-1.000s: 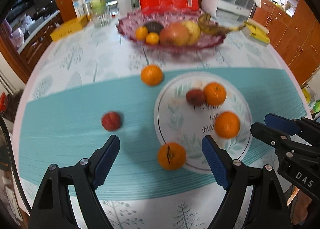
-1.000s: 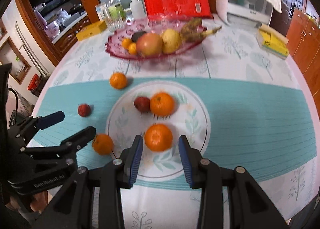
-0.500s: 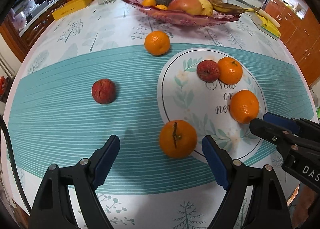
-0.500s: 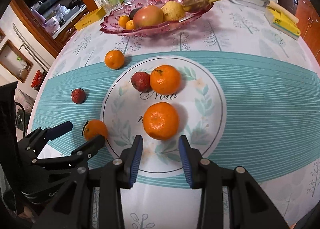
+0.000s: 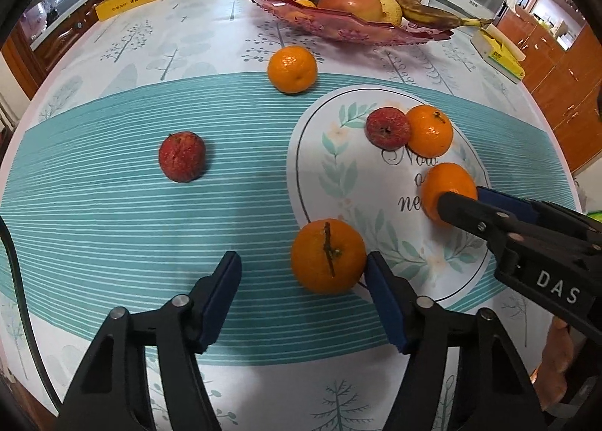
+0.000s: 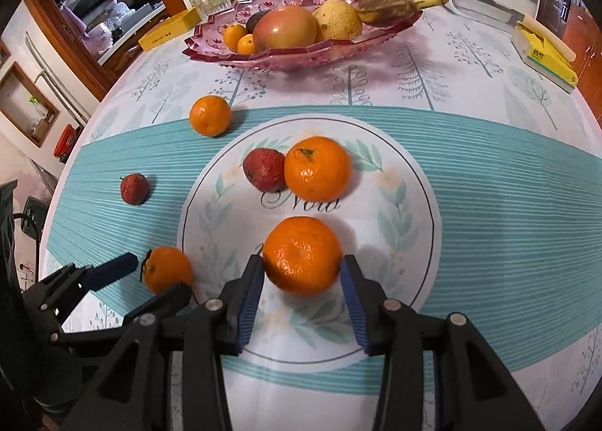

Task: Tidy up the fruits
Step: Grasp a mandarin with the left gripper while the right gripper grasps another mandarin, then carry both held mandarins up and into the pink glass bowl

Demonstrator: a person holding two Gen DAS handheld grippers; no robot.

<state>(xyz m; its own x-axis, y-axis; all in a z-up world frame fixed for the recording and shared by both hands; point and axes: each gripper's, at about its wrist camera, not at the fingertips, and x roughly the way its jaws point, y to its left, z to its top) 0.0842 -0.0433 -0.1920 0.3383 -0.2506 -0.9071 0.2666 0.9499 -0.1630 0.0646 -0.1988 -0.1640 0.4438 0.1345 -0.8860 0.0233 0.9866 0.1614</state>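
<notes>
A large mandarin (image 6: pixel 302 254) on the round printed panel (image 6: pixel 410 212) is flanked by the right gripper (image 6: pixel 301 280), whose jaws have just been opening. A smaller stemmed mandarin (image 6: pixel 167 268) is bracketed by the left gripper (image 6: pixel 150 280).

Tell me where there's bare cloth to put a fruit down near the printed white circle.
The teal striped band right of the printed white circle is bare. There is also room between the lone red fruit and the left gripper. It is crowded inside the circle and under the pink glass fruit dish.
</notes>
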